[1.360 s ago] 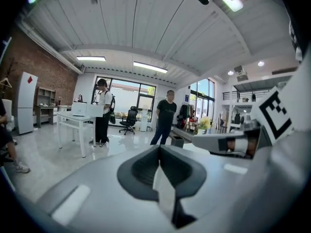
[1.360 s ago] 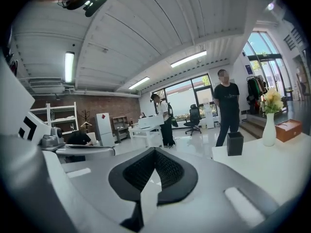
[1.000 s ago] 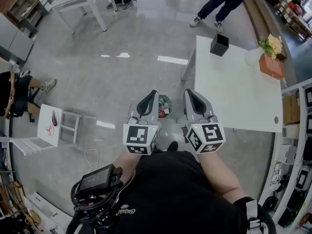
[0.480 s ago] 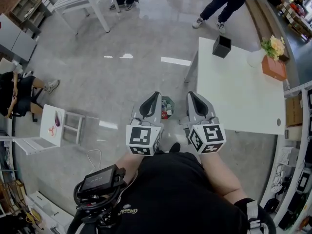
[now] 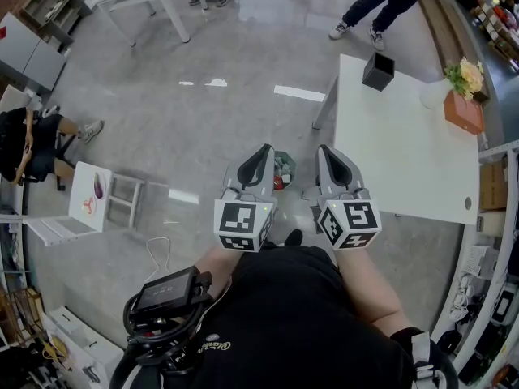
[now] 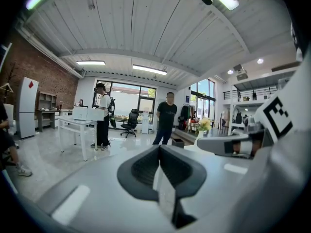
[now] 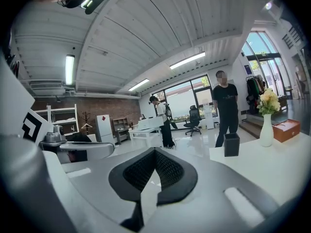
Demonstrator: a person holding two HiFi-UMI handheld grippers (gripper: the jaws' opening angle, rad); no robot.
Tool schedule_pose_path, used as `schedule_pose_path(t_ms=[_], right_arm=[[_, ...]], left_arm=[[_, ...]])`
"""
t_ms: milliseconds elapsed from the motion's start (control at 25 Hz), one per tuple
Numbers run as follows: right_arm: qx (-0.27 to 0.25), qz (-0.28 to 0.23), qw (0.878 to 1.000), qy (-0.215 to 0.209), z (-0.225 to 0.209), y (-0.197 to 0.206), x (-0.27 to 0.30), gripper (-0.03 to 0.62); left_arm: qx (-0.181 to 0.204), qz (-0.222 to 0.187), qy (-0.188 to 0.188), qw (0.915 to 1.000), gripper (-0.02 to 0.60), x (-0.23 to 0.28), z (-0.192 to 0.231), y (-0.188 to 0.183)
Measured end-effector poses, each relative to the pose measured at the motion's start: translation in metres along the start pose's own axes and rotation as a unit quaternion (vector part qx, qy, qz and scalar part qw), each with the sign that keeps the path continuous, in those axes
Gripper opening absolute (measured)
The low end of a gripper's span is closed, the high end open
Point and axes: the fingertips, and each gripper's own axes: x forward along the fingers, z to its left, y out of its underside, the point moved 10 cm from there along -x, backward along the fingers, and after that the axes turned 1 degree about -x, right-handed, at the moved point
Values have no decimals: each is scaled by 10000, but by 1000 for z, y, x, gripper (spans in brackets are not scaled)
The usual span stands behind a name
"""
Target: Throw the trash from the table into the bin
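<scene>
Down in the head view, the left gripper (image 5: 266, 151) and the right gripper (image 5: 323, 151) are pointing forward side by side in front of the person's black shirt, both with jaws pressed together and carrying nothing. The small green bin (image 5: 284, 165) is standing on the grey floor between them, just beside the near corner of the long white table (image 5: 405, 152), and red and white trash (image 5: 278, 182) is lying inside it. A black square pen holder (image 5: 378, 70), a white vase of flowers (image 5: 461, 79) and an orange box (image 5: 464, 110) are sitting at the table's far end, and a standing person in dark trousers (image 5: 381, 2) is waiting beyond it. A white stool with an aubergine picture (image 5: 87, 205) is standing well to the left, near a seated person (image 5: 32, 144). Looking along the left gripper (image 6: 160, 164), its dark pads are meeting in a closed seam; the right gripper (image 6: 228, 143) is showing alongside, and a person in a black shirt (image 6: 167, 116) and a person in a white shirt (image 6: 102, 114) by a white desk (image 6: 77, 125) are standing ahead. Looking along the right gripper (image 7: 151, 171), its jaws are likewise lying shut and empty, the table (image 7: 277, 166) is stretching away at the right with the pen holder (image 7: 232, 144) and vase (image 7: 266, 125) on it, and the left gripper (image 7: 82, 150) is showing at the left.
</scene>
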Motion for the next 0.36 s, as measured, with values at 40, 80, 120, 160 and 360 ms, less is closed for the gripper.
schedule_pose_path(t_ms=[40,80,120,160,360], right_arm=[[2,3,10000,2,1,0,0,-2],[4,7,10000,6,2,0,-1,-2],[9,11,10000,10,2,1,-1,-2],[16,14,10000,12,2,1,-1,-2],[13,43,10000,-57,0,2,3,-2]], left_arm=[[0,3,8,10000,9,0,0,0],[-1,10,17,10000,9,-1,0,0],[-1,16,22,10000,8,-1,0,0],[0,19,21,10000,8,-2,0,0],[-13,65,-39,10000,8,-1,-1,3]])
